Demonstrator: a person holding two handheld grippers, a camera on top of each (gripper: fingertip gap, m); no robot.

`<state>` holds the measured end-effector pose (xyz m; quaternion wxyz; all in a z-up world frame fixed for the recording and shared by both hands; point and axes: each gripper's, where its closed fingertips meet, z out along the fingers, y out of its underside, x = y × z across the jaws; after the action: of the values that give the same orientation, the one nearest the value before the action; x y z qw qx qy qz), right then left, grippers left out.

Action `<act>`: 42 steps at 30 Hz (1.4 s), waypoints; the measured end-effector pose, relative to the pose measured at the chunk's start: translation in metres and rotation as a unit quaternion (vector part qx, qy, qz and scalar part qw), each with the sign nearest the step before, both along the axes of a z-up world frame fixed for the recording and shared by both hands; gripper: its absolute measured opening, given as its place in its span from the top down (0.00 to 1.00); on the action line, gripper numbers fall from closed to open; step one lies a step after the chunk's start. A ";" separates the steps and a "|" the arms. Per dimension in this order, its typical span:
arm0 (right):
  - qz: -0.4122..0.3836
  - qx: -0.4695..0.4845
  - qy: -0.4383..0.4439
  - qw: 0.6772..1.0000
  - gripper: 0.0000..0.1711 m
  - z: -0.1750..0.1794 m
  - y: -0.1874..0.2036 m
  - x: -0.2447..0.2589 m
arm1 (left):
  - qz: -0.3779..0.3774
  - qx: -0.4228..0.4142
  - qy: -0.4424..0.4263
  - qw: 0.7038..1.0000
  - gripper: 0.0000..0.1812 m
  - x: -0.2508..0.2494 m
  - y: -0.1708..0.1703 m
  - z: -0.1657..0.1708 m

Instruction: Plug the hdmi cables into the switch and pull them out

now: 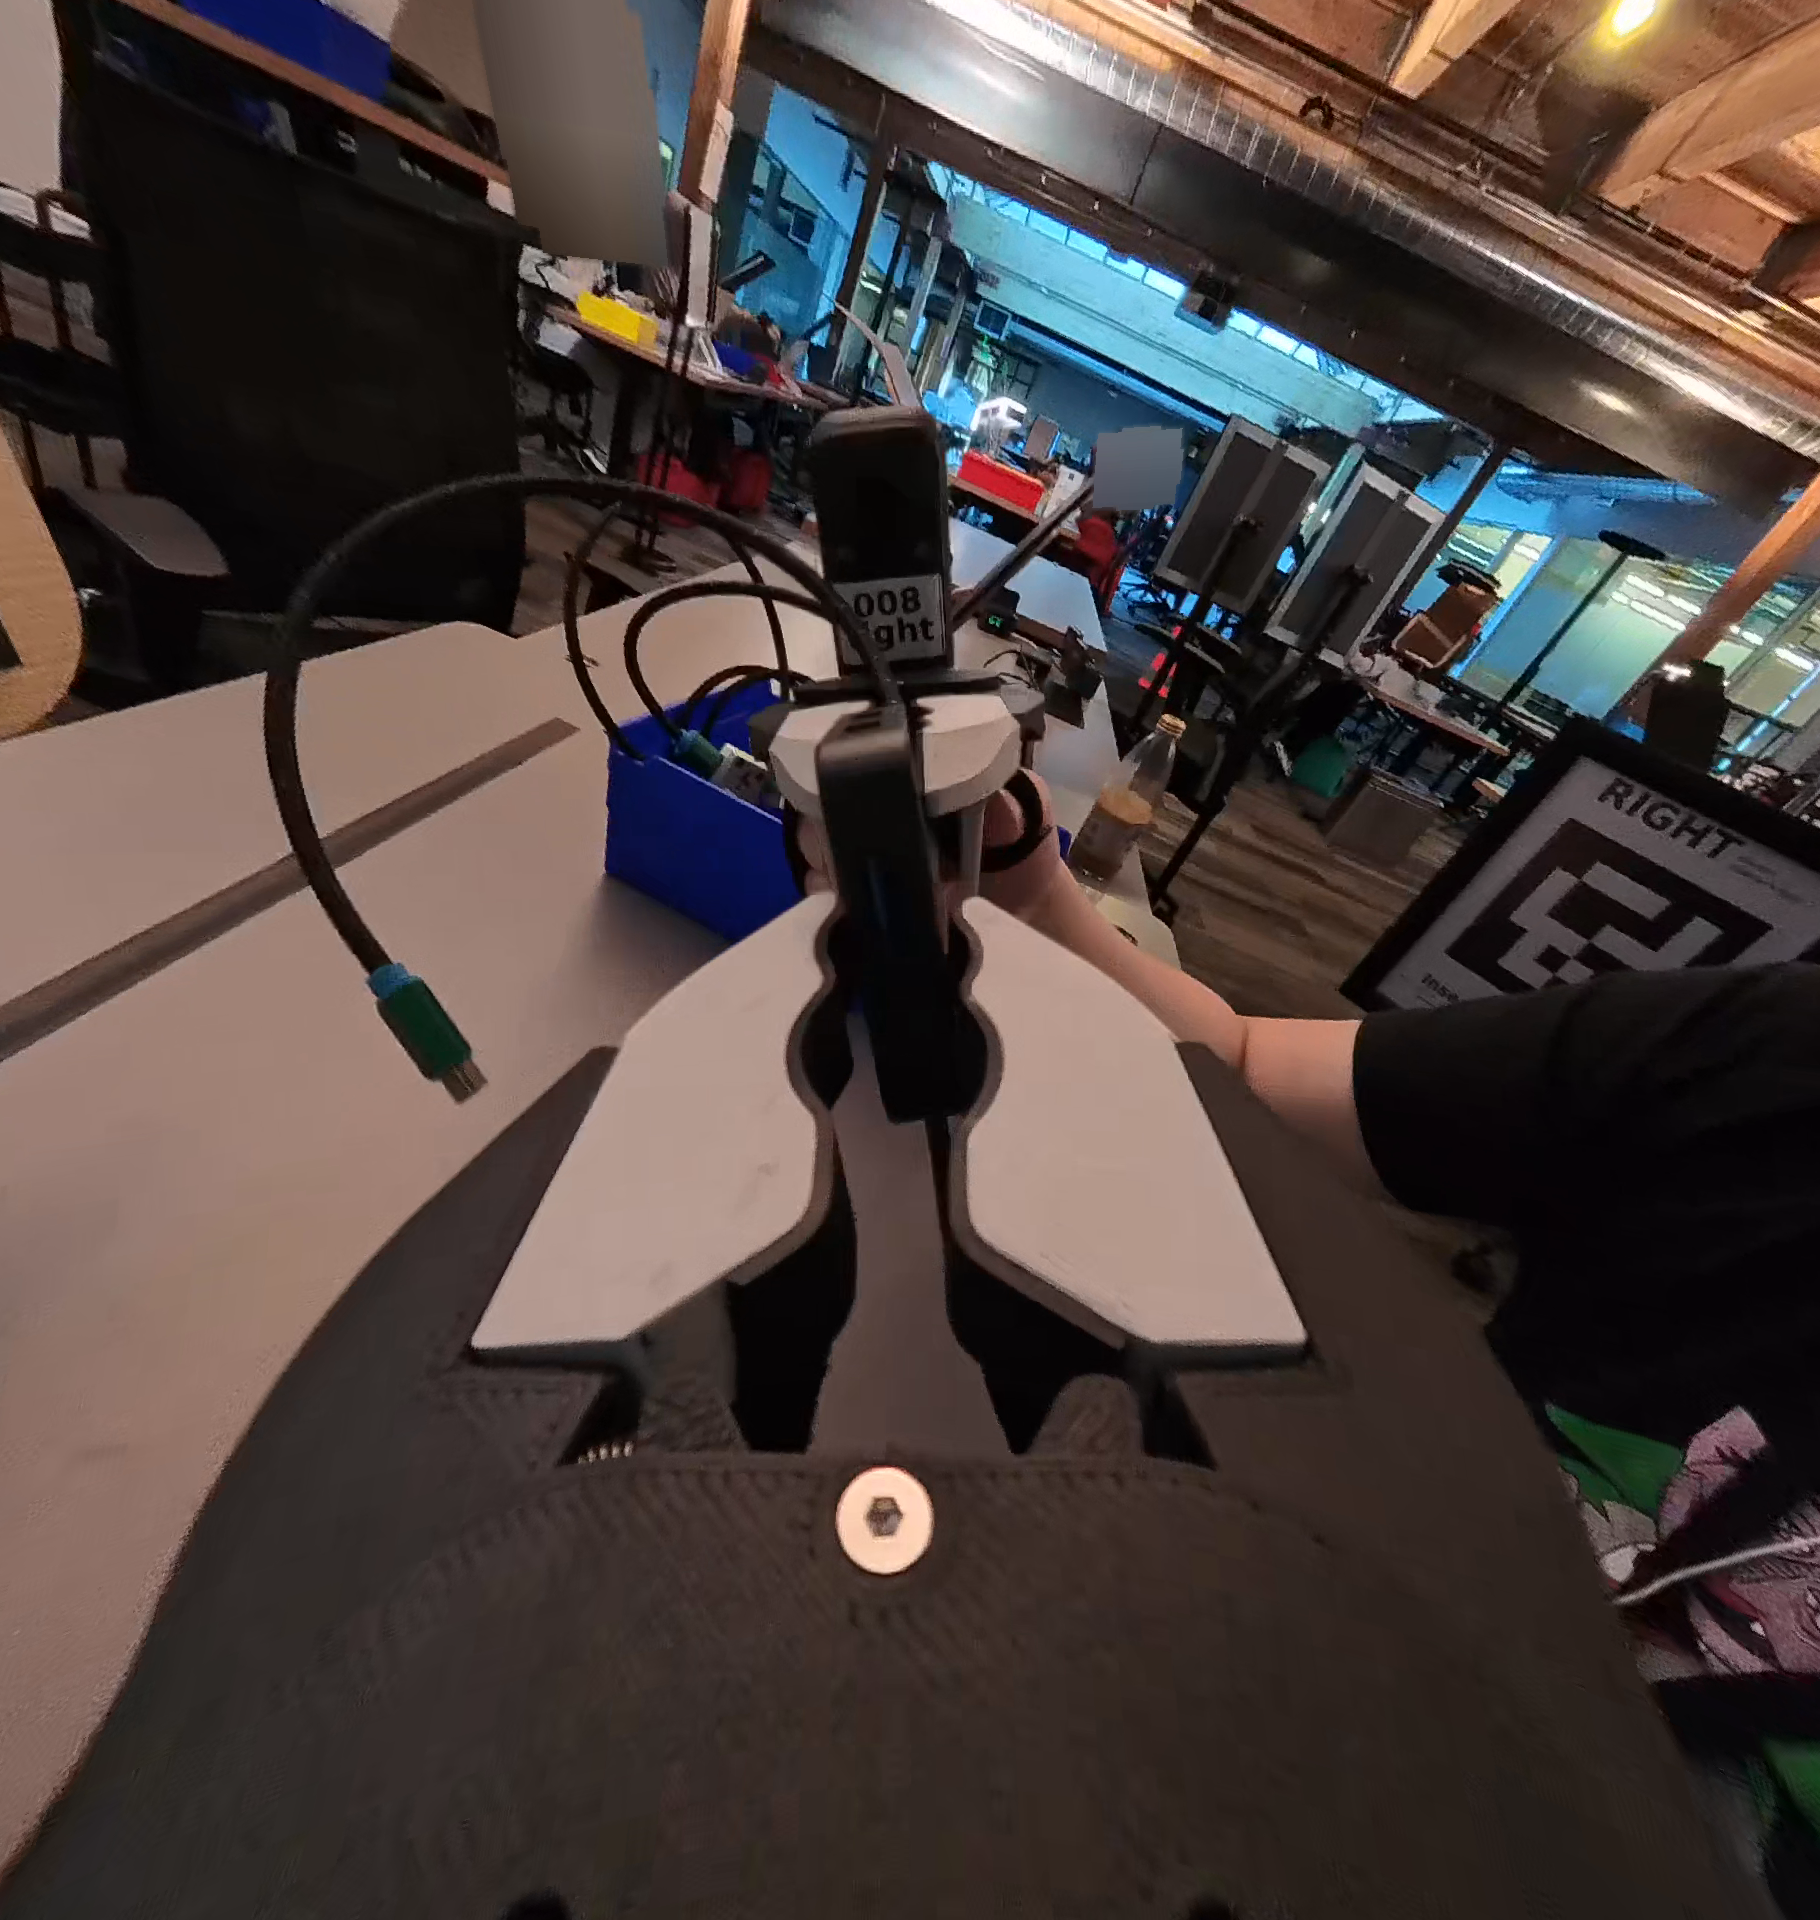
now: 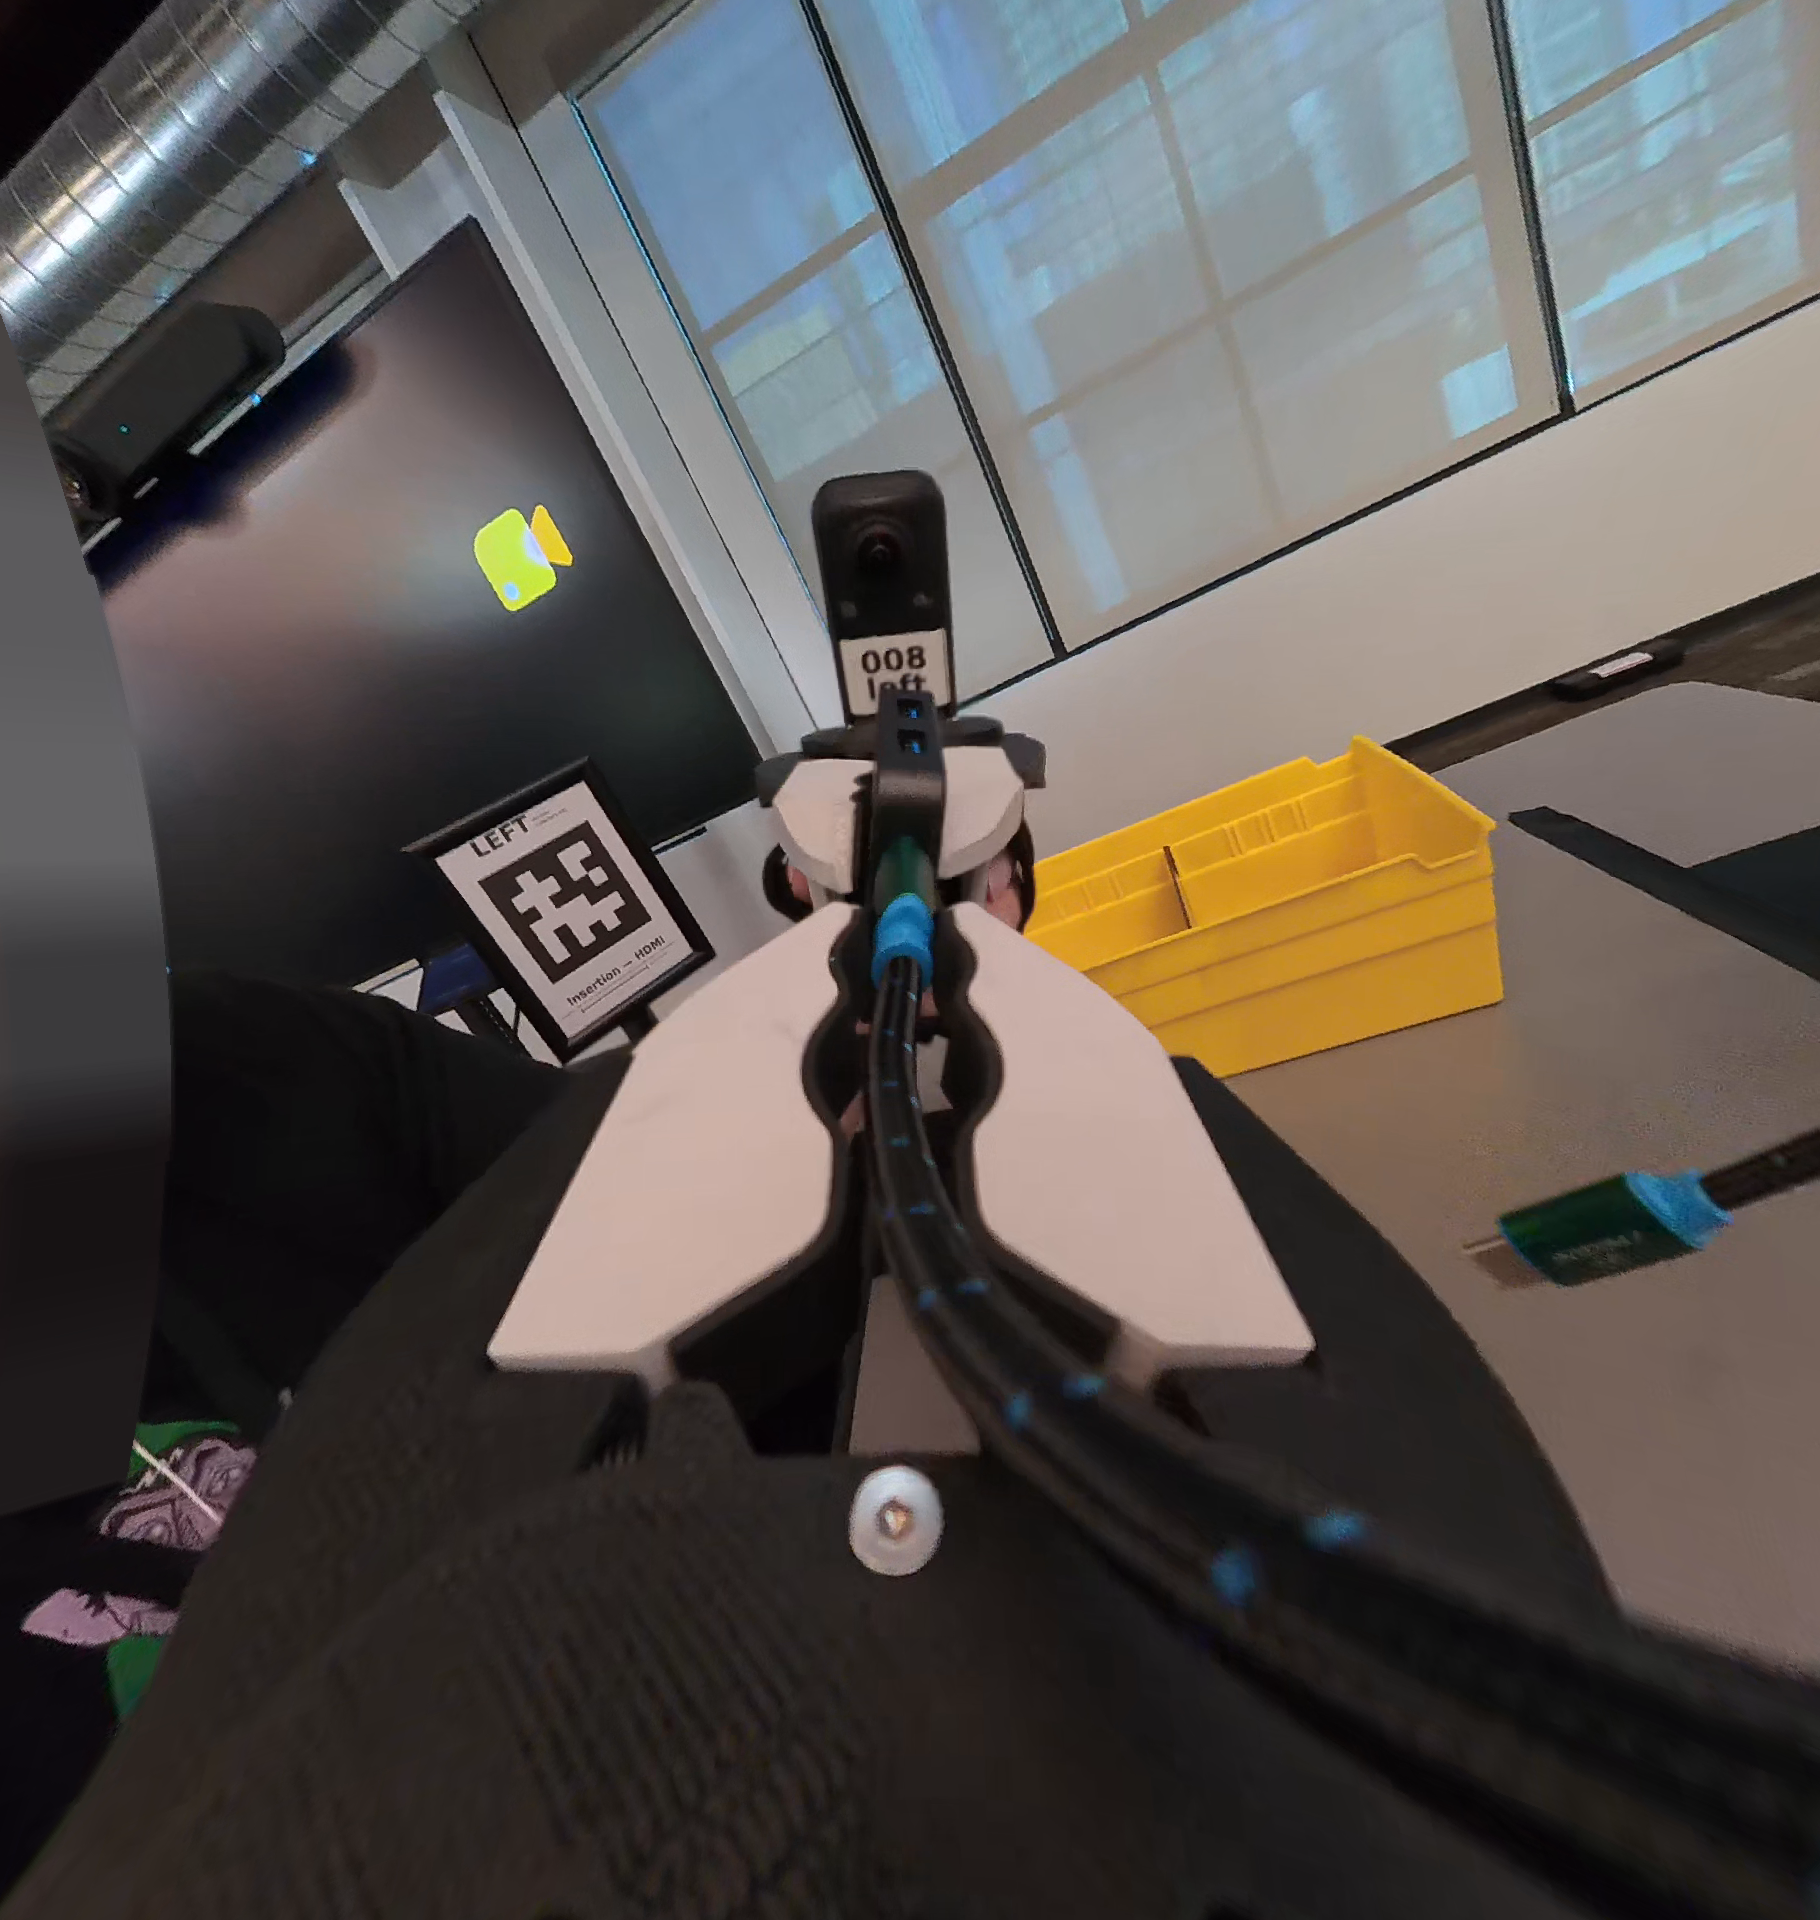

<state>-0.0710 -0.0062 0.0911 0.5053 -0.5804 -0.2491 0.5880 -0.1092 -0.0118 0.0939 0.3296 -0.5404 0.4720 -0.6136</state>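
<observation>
In the left wrist view my left gripper is shut on the black HDMI switch and holds it above the grey table. My right gripper faces it, tip to tip. In the right wrist view my right gripper is shut on a black cable's green plug with a blue collar. The plug's front end sits in the end of the switch, which the left gripper holds. I cannot tell how deep it sits. The cable's other green plug hangs free; it also shows in the right wrist view.
A blue bin with more cables stands behind the grippers. A yellow bin stands on the table on the other side. Framed marker signs, a bottle and a dark screen stand around. A person's arm reaches in. About 5 centimeters separates my left fingertips from my right.
</observation>
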 end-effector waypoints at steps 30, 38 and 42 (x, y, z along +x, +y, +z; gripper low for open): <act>-0.066 0.080 -0.214 0.971 0.93 -0.010 -0.012 -0.018 | -0.086 0.031 0.080 0.993 0.93 0.053 -0.043 -0.058; -0.071 0.068 -0.160 0.982 0.93 0.001 -0.007 -0.008 | -0.086 -0.003 0.053 0.995 0.93 0.052 -0.040 -0.047; -0.072 0.065 -0.141 0.985 0.94 0.007 -0.007 -0.002 | -0.074 -0.004 0.042 0.996 0.93 0.050 -0.037 -0.040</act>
<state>-0.0729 -0.0136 0.0984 0.5428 -0.6396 -0.3136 0.4449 -0.0595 -0.0490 0.0535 0.2612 -0.5306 0.5216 -0.6150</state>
